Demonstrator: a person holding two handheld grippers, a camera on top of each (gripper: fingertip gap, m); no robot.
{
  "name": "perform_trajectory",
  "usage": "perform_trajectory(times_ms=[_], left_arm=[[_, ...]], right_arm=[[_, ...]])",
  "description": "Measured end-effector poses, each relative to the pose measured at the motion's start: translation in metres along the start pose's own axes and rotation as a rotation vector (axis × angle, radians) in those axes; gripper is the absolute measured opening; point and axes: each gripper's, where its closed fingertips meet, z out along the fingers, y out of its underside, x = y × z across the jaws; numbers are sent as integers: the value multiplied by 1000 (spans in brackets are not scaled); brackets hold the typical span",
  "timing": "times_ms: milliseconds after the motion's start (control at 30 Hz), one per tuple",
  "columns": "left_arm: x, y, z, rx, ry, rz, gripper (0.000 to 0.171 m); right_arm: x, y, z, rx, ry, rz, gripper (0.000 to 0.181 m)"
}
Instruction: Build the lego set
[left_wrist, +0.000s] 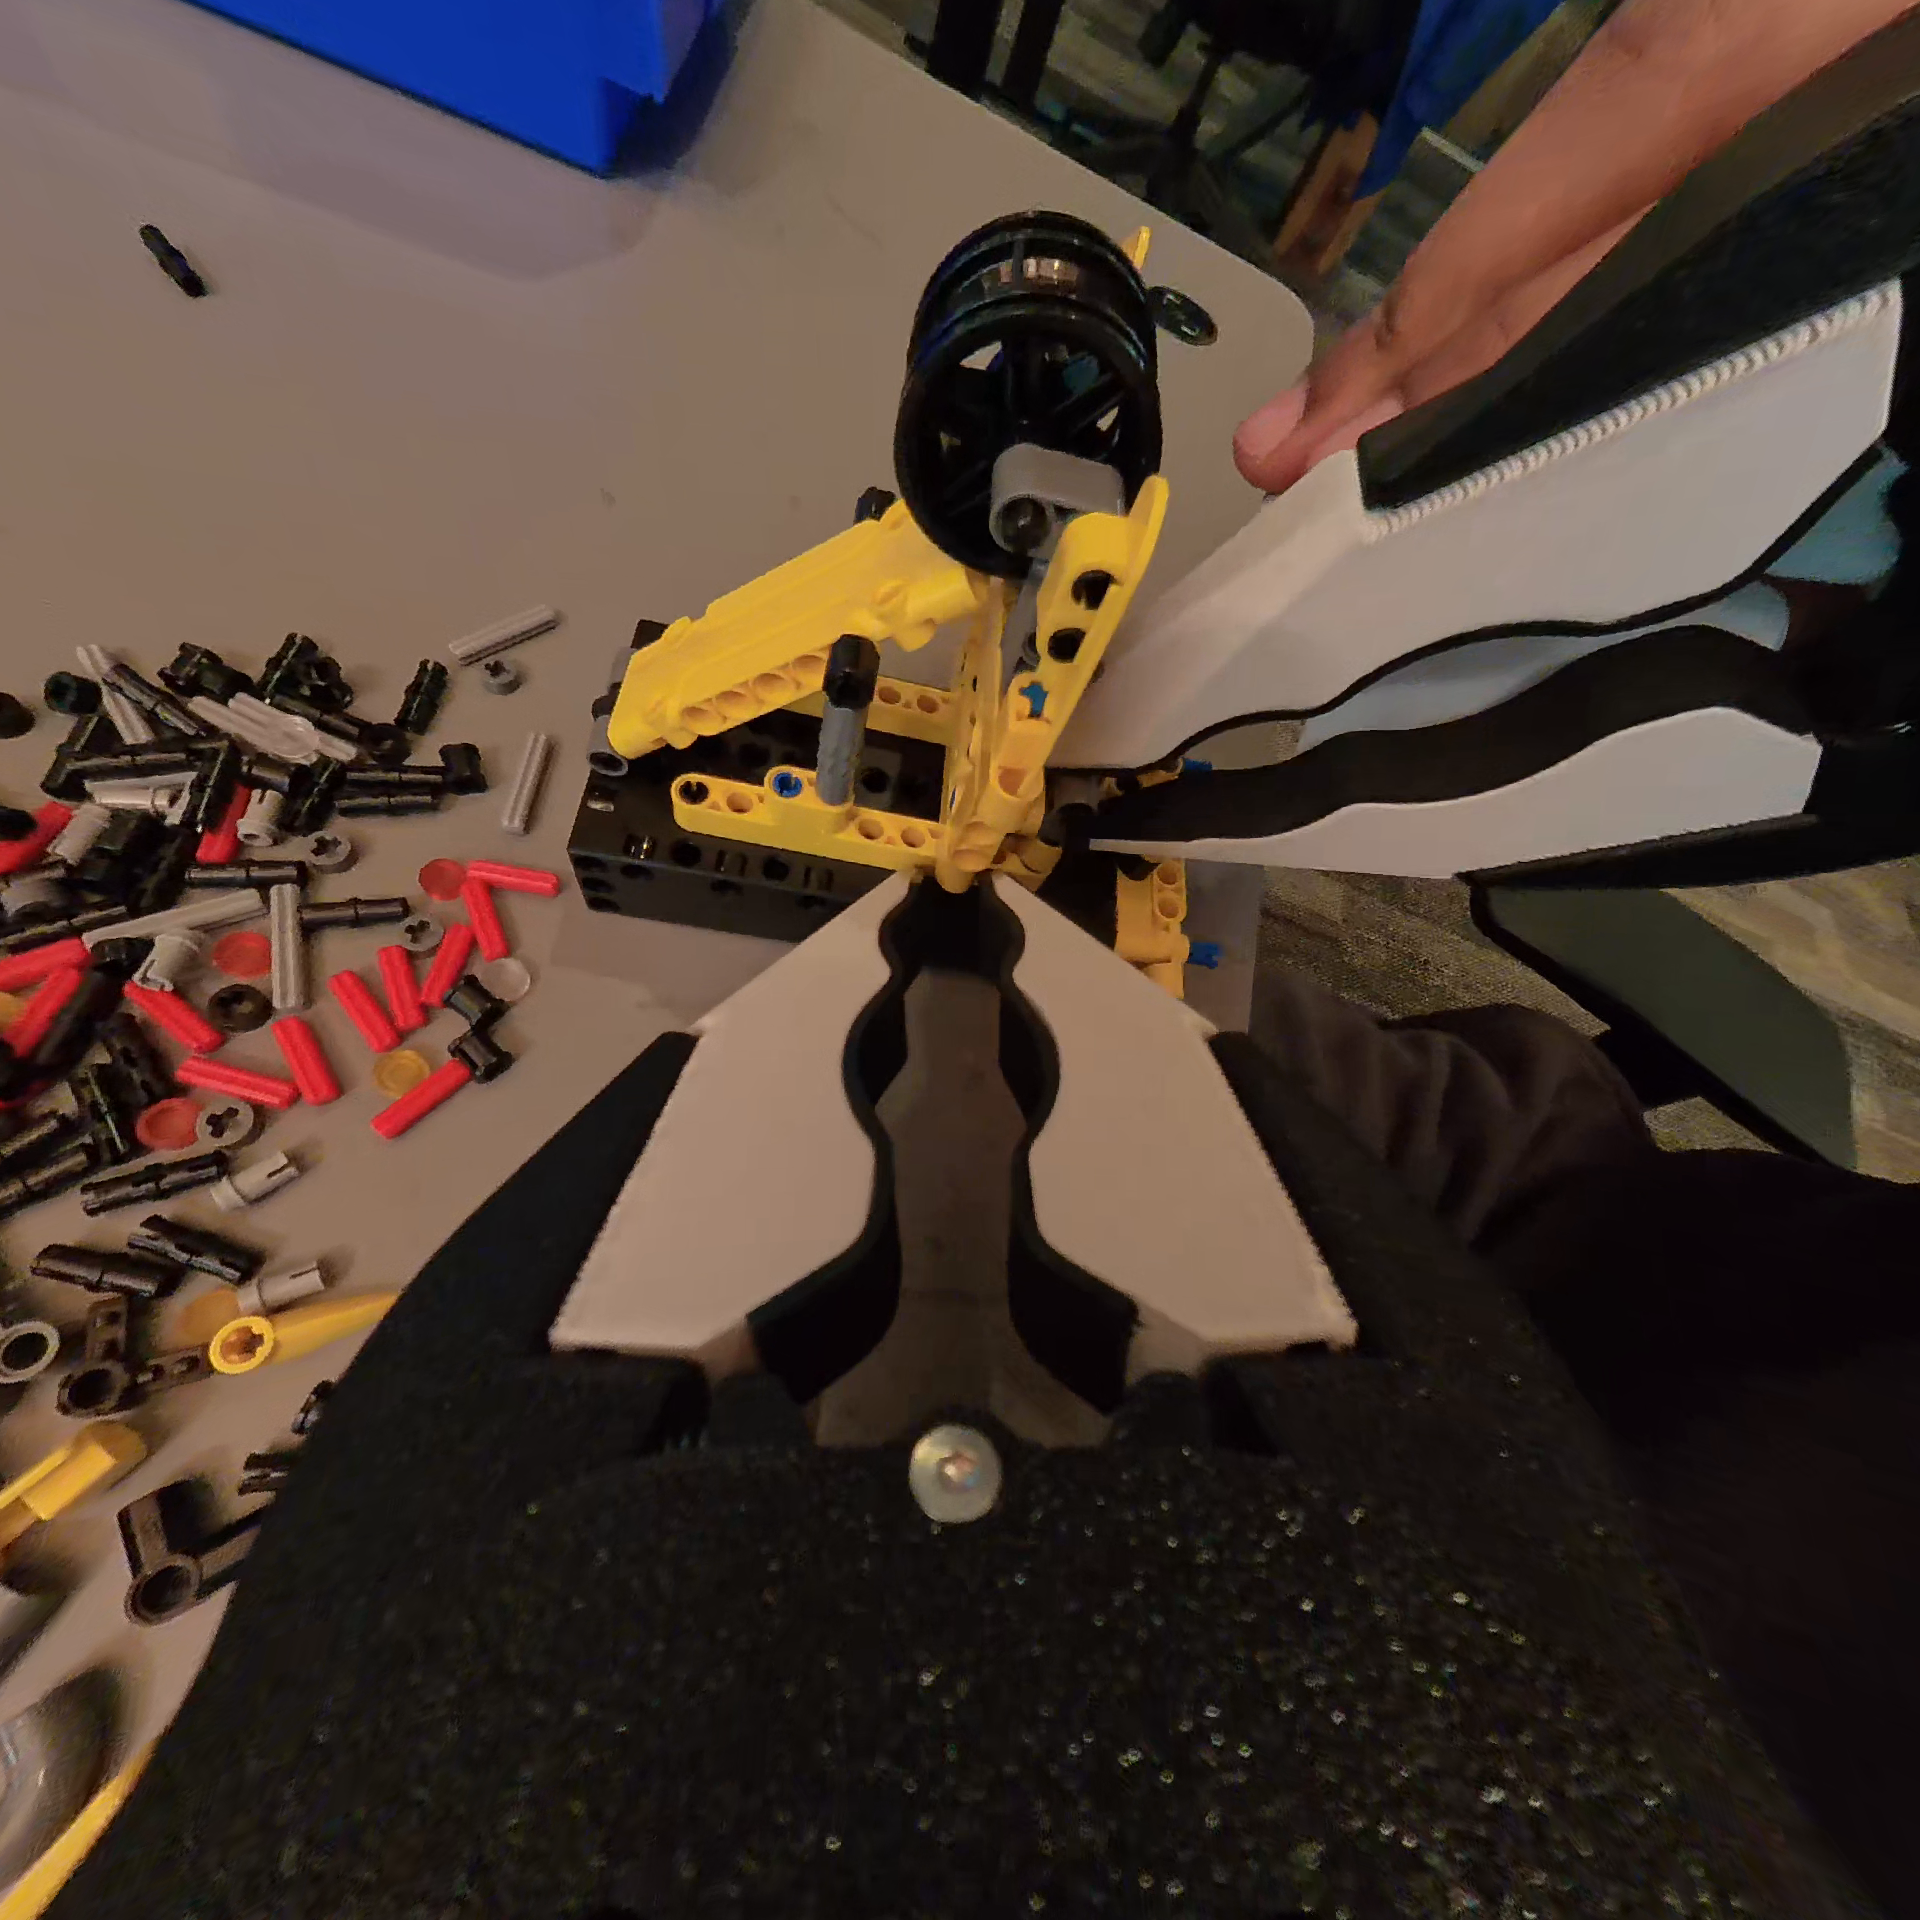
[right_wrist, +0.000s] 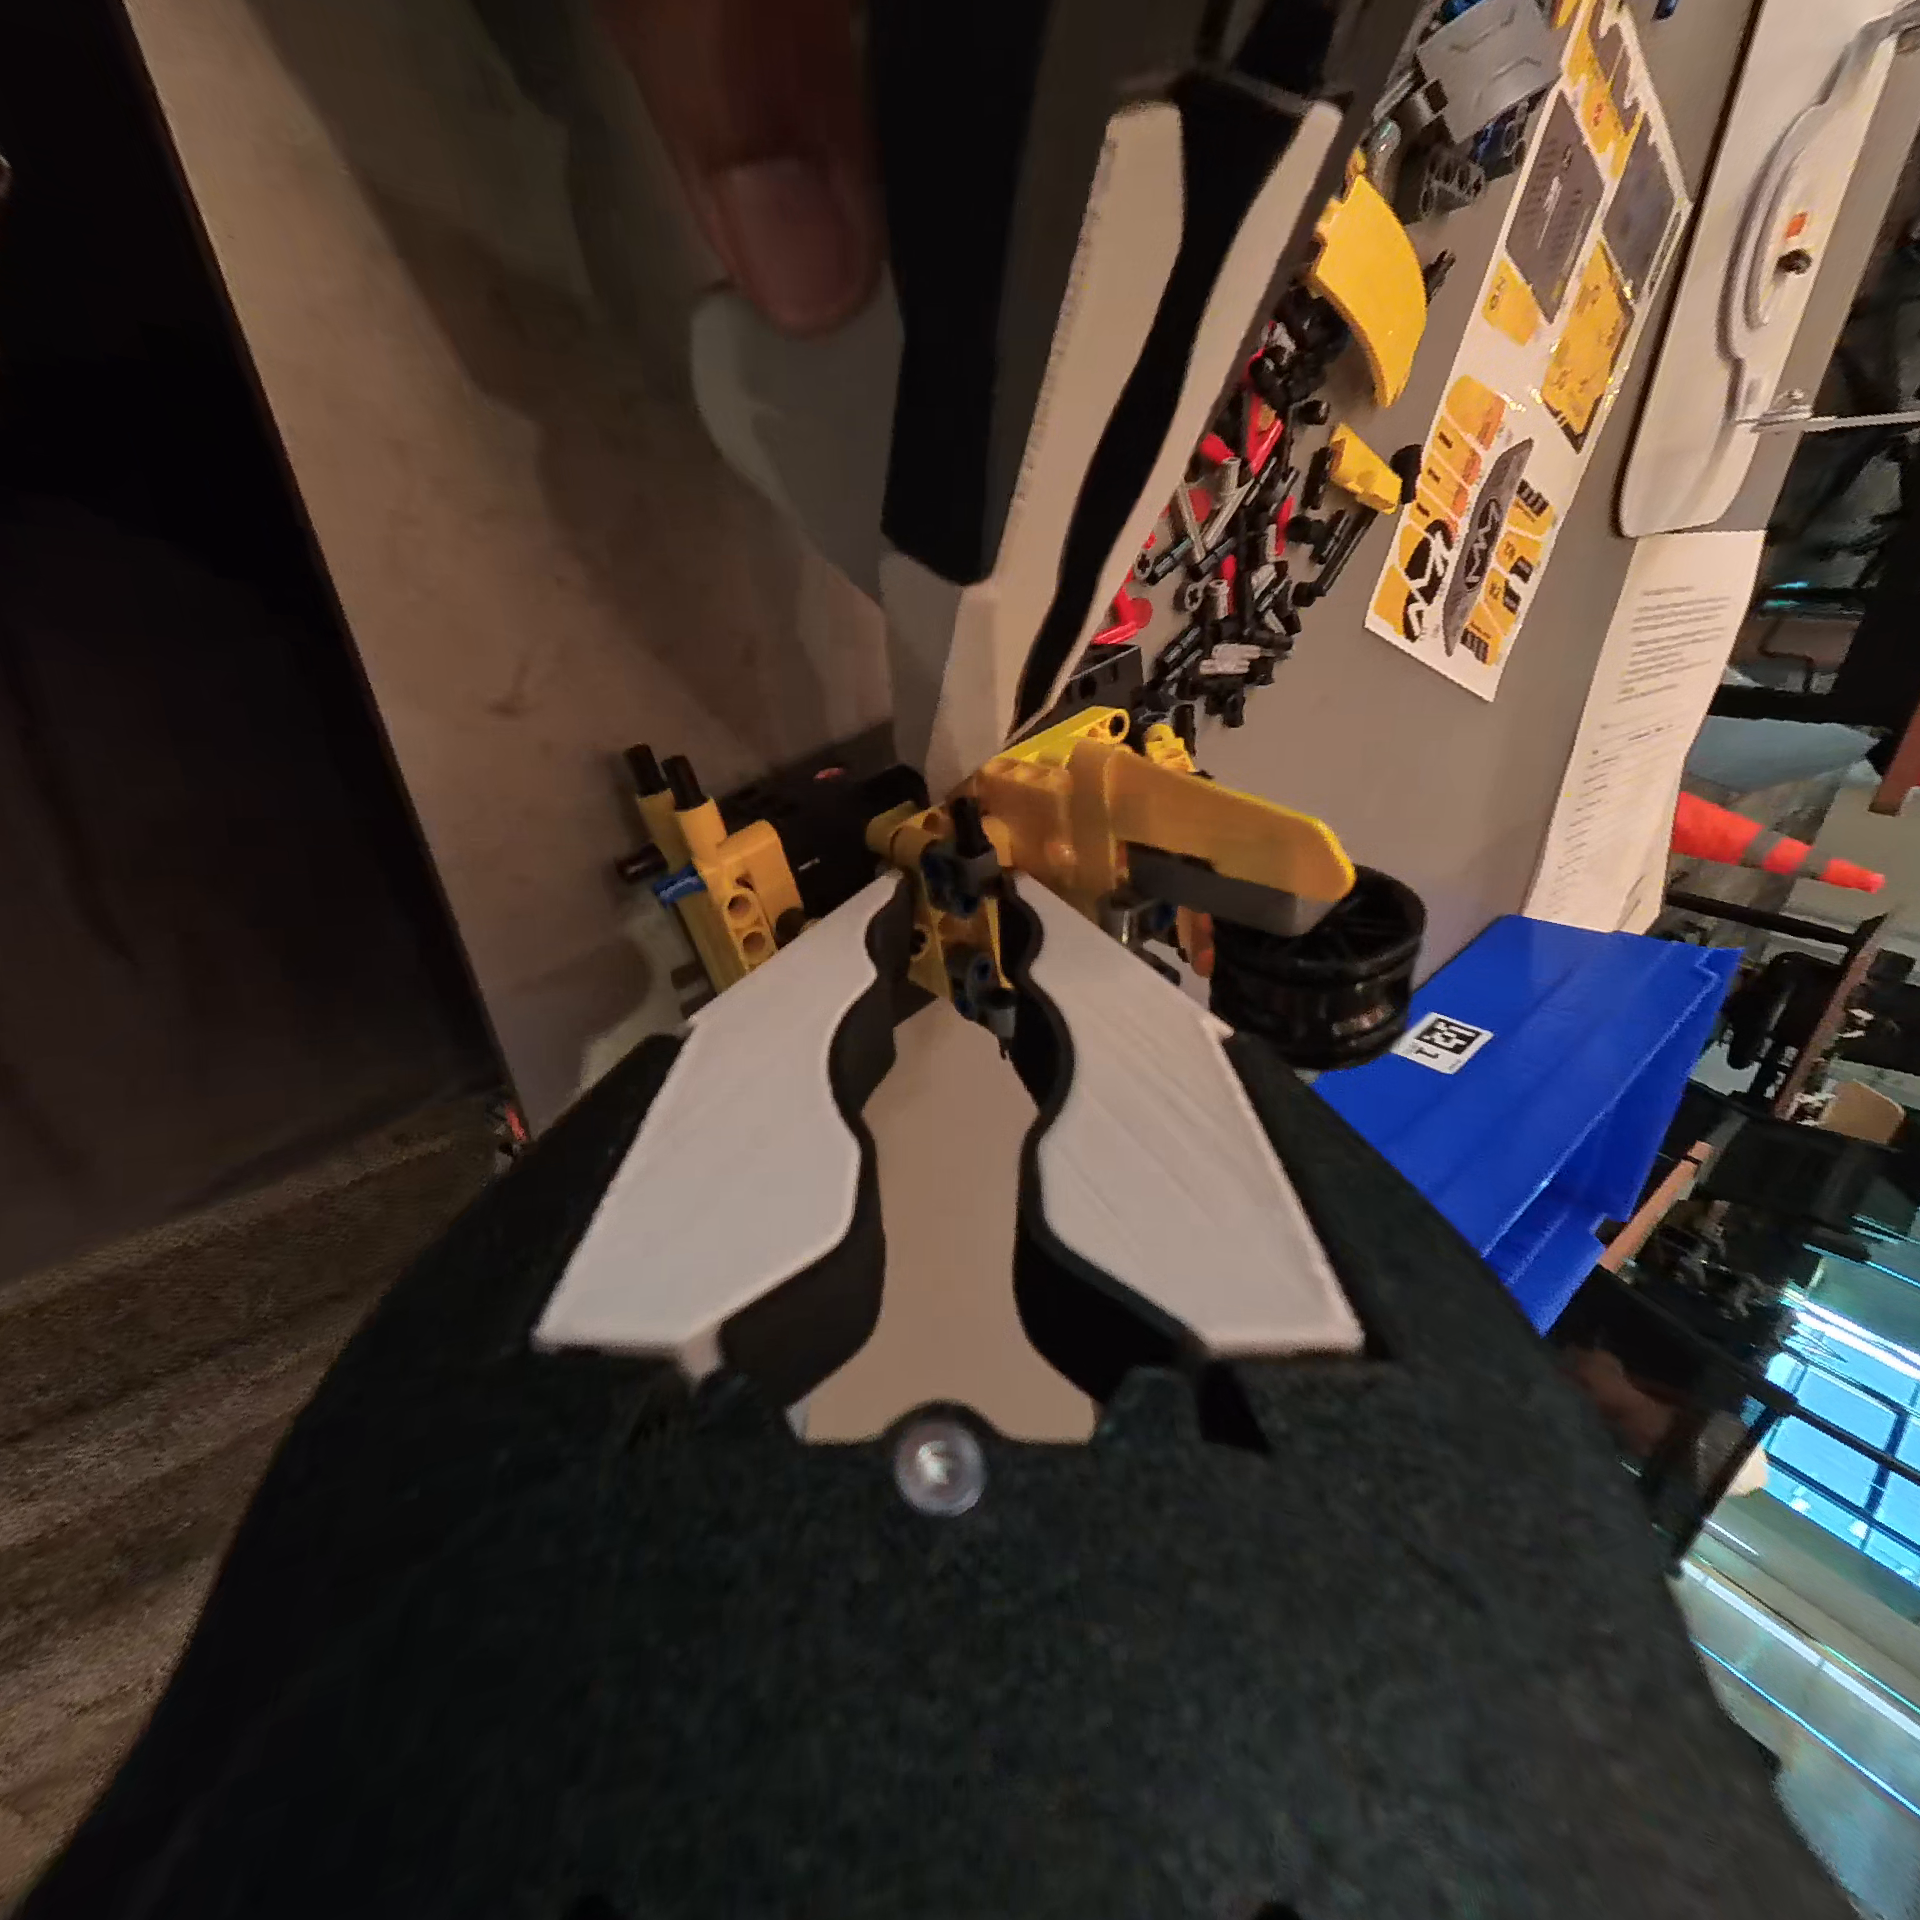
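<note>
Model (left_wrist: 883, 727) sits at the table (left_wrist: 727, 364) edge, pinched from two sides: left gripper (left_wrist: 951, 883) clamps a yellow beam, right gripper (right_wrist: 951, 904) nips another, likely to steady it. Loose parts (left_wrist: 208, 935) lie just left of the model.

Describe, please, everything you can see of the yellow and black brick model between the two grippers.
The brick model is a plastic assembly of yellow perforated beams on a black block base, with grey and black pins and blue connectors. A black spoked wheel sits at its top. It stands at the grey table edge. The left gripper and right gripper each pinch a yellow beam.
</note>
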Motion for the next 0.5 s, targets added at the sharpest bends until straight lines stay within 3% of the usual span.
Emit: perform_trajectory(times_ms=[500], left_arm=[[0, 1, 0, 3, 25, -27, 9]], right_arm=[[-1, -1, 2, -62, 95, -2, 15]])
